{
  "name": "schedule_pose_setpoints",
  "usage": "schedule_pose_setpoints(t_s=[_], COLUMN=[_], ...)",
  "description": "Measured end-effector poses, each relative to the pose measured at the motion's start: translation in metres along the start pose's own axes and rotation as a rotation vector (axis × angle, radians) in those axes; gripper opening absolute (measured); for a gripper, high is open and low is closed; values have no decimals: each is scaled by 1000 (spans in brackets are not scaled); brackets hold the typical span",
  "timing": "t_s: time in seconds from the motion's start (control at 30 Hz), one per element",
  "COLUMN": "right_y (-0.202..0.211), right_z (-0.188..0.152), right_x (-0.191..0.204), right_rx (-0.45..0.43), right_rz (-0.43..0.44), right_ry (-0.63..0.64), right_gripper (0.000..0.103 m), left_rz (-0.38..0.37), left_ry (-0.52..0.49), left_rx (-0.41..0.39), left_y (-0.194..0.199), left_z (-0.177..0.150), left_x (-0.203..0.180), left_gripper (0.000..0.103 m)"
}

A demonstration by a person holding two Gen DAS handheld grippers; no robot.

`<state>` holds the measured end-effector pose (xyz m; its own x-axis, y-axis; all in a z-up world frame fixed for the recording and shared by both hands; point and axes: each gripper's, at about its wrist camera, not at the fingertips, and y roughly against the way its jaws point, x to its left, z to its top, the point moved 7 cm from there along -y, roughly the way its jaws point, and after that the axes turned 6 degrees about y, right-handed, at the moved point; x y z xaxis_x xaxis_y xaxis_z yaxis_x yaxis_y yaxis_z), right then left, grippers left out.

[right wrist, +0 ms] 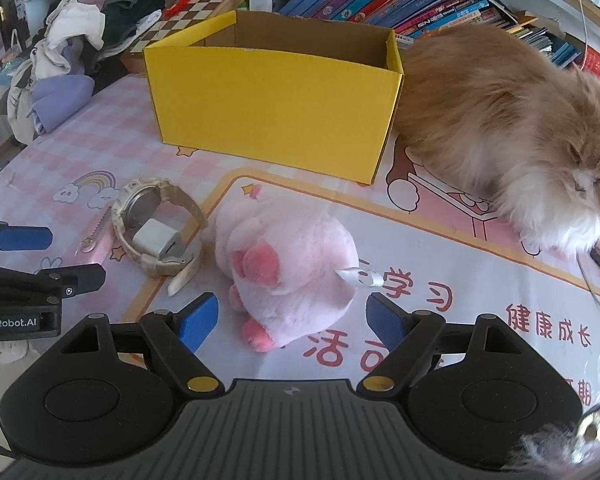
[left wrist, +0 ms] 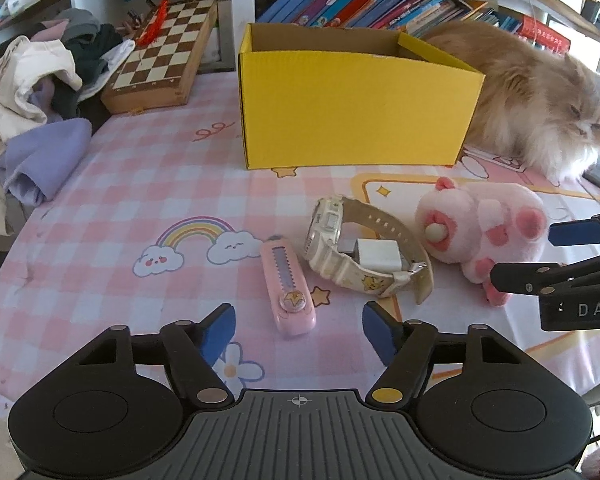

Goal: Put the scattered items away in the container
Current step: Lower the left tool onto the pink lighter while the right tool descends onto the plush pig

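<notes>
Box [left wrist: 352, 116], yellow cardboard, open-topped, far centre on pink checked tablecloth [left wrist: 112, 200]. Utility knife [left wrist: 287, 292], pink, lying flat just beyond left gripper [left wrist: 299, 330], fingers spread, nothing held. Watch [left wrist: 340, 236], cream strap looped around white charger block [left wrist: 378, 255], right of knife. Plush toy [right wrist: 288, 264], pink, between spread fingers of right gripper [right wrist: 288, 320]; contact unclear. Cat [right wrist: 500, 120], orange, lying right of box.

right gripper [right wrist: 288, 320] spread – straddling pink plush [right wrist: 288, 252]; yellow box [right wrist: 276, 108] behind, seemingly empty
</notes>
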<state>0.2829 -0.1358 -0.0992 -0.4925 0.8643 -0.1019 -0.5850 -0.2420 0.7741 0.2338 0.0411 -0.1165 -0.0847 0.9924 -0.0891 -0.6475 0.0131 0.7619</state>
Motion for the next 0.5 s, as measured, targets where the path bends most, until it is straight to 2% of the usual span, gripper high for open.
schedule_pose_setpoints(t_s=[0.27,0.33,0.5], right_y=[-12,-15,-21], right_z=[6,8,12], right_x=[-6,-6,-7], right_rx=[17,20,23], right_rz=[12,16,26], right_ry=[0,2,13], right_gripper=[81,81,81], left_rz=[14,16,21], left_ry=[18,23,41], left_rx=[14,19,30], left_y=[-12,-14,-20], left_z=[5,6,7], left_x=[4,5,9], left_gripper=[66,61,56])
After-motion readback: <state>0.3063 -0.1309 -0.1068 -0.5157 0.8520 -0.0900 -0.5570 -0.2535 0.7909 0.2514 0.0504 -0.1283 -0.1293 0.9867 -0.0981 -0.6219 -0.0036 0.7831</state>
